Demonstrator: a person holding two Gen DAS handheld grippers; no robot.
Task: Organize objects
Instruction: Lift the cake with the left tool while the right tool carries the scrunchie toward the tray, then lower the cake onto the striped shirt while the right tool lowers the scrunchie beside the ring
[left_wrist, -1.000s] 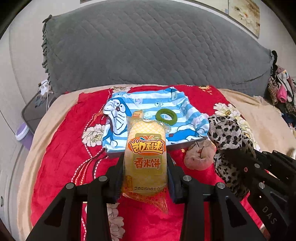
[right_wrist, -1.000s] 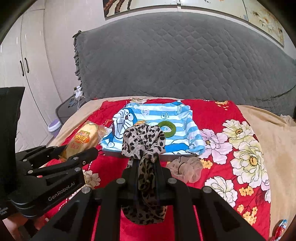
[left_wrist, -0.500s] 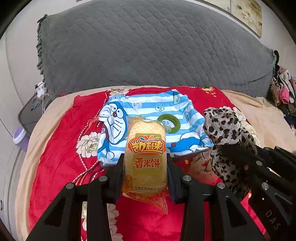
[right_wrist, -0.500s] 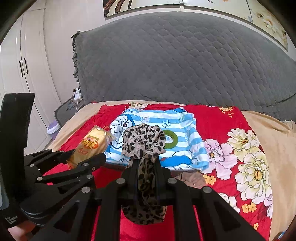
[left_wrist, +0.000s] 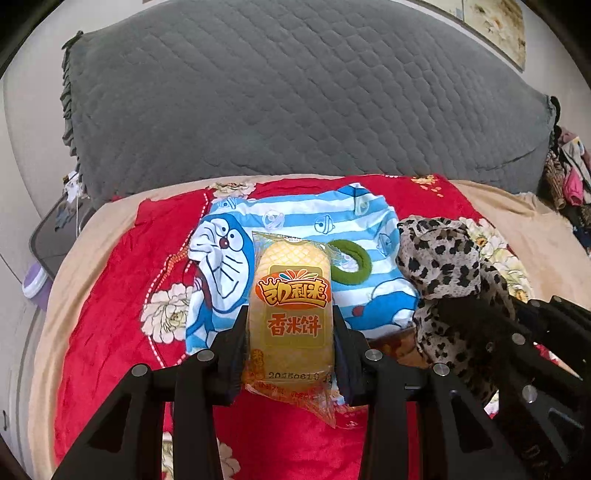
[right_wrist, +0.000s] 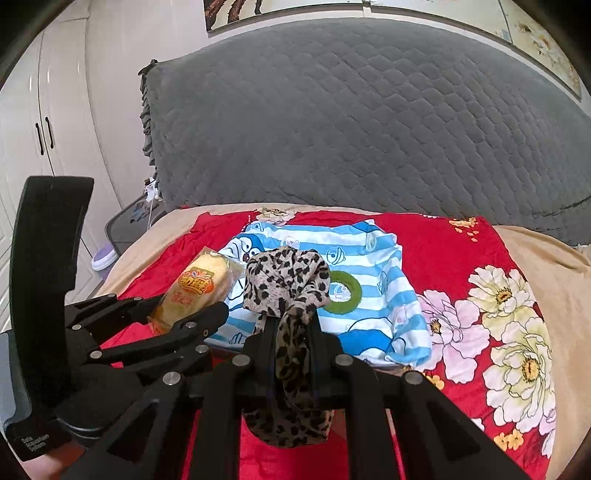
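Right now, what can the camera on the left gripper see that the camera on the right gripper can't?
Only the left wrist view shows the pile of clothes at the far right beside the bed.

Only the right wrist view shows the white wardrobe doors and the big flowers on the red blanket's right side.

Both show the left gripper squeezing the rice cracker packet, the right gripper pinching the leopard-print cloth, the blue striped Doraemon cloth with the green ring lying on it, and the grey headboard.
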